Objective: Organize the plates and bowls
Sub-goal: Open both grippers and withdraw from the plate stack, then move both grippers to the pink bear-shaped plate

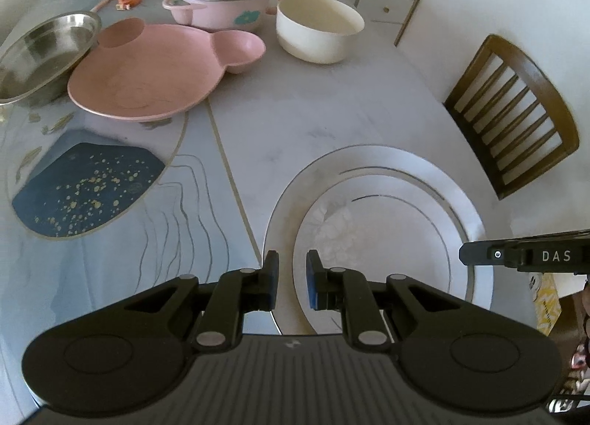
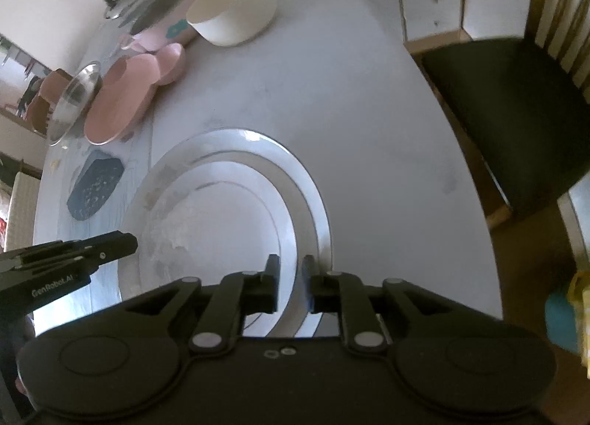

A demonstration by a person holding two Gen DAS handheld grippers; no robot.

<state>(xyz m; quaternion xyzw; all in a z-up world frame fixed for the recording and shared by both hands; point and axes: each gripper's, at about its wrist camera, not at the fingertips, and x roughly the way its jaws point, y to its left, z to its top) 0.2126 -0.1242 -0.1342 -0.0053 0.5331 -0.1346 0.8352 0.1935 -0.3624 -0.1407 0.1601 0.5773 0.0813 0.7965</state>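
Both tongs, the left gripper (image 1: 292,279) and the right gripper (image 2: 289,283), stand slightly apart over the rim of the white plate (image 1: 468,200), clamping nothing.

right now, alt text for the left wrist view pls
The left gripper hovers with a narrow gap over the near rim of stacked white plates. Farther back on the table sit a pink plate, cream bowl and pink pot.
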